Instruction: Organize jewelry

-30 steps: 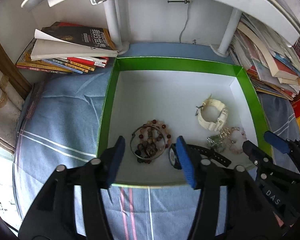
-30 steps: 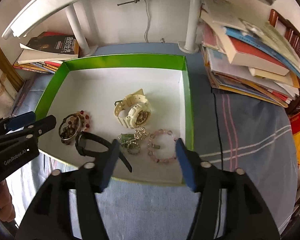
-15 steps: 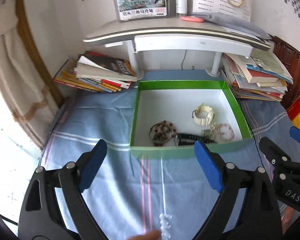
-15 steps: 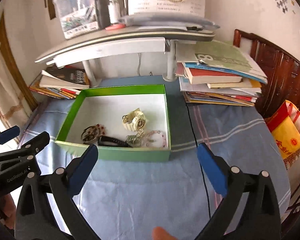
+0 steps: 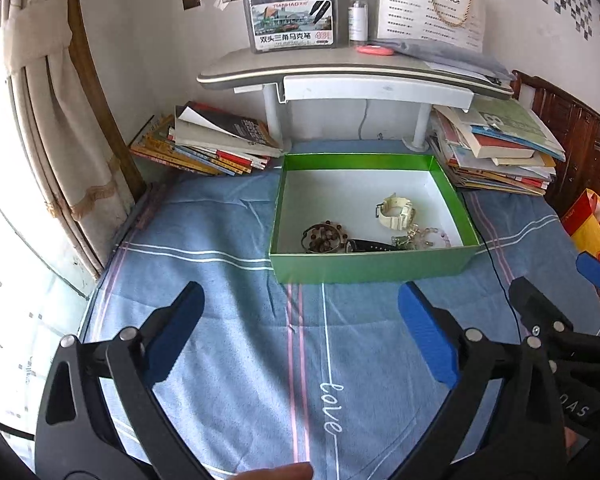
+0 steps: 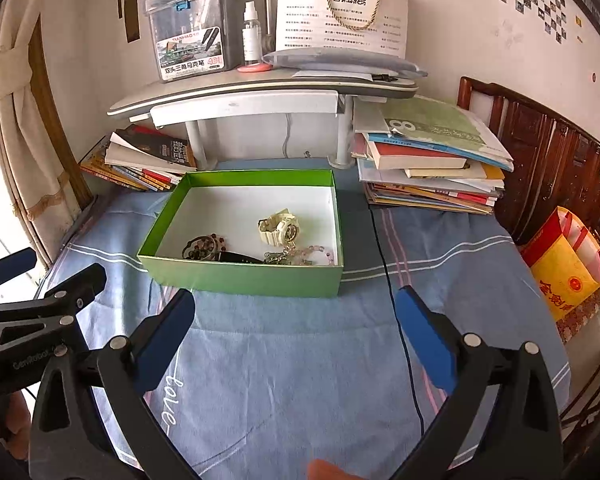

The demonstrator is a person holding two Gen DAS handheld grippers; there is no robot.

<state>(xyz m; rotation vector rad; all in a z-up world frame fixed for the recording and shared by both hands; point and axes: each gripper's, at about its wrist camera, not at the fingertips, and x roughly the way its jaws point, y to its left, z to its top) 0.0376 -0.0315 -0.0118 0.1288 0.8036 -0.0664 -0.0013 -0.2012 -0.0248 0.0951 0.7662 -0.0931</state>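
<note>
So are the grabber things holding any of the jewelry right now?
No. The left gripper and right gripper both have jaws wide open and empty. All the jewelry lies in the green box.

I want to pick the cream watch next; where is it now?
The cream watch lies inside the green box, right of centre in the right wrist view, just behind the pink bead bracelet and the metal chain.

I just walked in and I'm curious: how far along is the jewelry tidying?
It looks nearly or fully done. The cream watch, bead bracelets, black watch and pink bracelet all lie inside the green box. Nothing is in hand: the left gripper and right gripper are open and empty. No loose jewelry shows on the blue cloth.
</note>
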